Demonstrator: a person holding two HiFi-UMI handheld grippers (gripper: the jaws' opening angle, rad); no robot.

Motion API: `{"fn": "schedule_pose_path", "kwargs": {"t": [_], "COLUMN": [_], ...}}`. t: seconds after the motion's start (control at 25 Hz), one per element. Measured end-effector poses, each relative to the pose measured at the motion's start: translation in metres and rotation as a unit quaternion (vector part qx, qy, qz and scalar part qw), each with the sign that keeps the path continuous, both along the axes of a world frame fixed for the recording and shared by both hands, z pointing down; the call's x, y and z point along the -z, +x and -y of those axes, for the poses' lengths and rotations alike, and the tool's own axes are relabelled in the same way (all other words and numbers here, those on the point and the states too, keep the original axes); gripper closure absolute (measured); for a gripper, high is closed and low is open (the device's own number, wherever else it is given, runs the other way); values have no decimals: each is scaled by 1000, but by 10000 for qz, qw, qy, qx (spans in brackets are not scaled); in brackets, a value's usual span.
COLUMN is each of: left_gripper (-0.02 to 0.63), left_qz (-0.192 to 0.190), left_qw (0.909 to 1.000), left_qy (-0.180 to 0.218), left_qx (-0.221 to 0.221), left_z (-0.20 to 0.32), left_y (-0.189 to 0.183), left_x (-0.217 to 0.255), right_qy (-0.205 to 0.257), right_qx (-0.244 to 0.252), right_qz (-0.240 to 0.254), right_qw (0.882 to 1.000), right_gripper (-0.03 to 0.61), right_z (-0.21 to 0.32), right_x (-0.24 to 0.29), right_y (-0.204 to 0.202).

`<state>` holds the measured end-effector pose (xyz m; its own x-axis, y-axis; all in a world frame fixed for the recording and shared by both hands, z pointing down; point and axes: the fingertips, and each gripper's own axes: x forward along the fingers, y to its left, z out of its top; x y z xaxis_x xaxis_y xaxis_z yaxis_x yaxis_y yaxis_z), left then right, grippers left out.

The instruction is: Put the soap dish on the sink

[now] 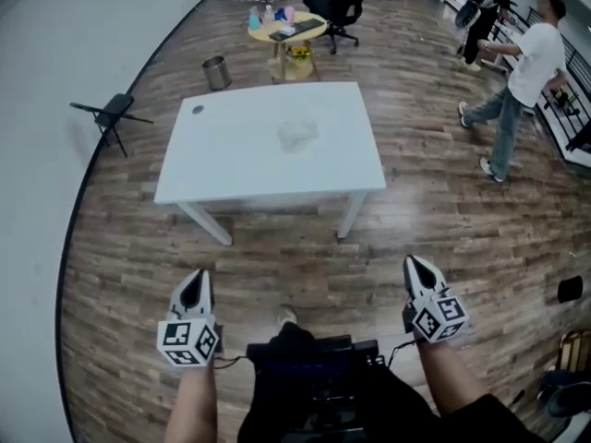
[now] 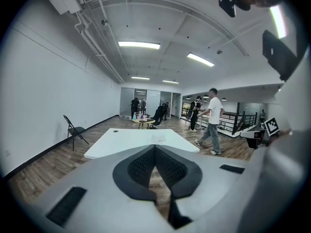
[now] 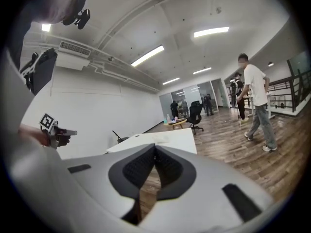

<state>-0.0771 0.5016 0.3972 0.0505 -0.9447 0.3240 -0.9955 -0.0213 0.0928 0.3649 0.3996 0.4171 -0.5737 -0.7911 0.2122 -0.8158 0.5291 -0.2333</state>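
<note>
Two claws are clenched empty, the left claw (image 1: 198, 278) and the right claw (image 1: 413, 265) short of the white surface (image 1: 231, 169), near whose middle lies a pale thing, perhaps the soap dish (image 1: 297, 135); no sink shows, so nothing is done yet.

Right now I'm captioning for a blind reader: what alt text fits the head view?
The left gripper and right gripper, both shut and empty, point at a white table across a wood floor. A person walks at right.
</note>
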Motion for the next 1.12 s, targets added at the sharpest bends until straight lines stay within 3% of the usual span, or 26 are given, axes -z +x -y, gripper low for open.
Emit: {"fn": "schedule_pose_path", "kwargs": {"t": [0.2, 0.4, 0.64, 0.8, 1.12], "left_gripper": [624, 624, 624, 624, 624], "left_qz": [13, 77, 50, 25, 30], "left_qw": [9998, 9989, 9989, 9990, 9991], "left_qy": [34, 272, 262, 271, 315], "left_qx": [-185, -373, -383, -341, -283], "left_z": [52, 85, 111, 123, 160], "left_y": [-49, -89, -139, -161, -166], "left_x": [18, 18, 12, 15, 12], "right_qy": [-34, 177, 243, 142, 196], "right_qx": [74, -15, -38, 4, 28], "right_qz": [50, 75, 139, -37, 63], "right_qw": [10000, 9998, 9996, 9999, 9998], "right_gripper": [577, 577, 577, 577, 577], "right_z": [36, 69, 90, 100, 144], "right_x": [18, 28, 30, 25, 15], "right_y": [-67, -115, -163, -174, -181]}}
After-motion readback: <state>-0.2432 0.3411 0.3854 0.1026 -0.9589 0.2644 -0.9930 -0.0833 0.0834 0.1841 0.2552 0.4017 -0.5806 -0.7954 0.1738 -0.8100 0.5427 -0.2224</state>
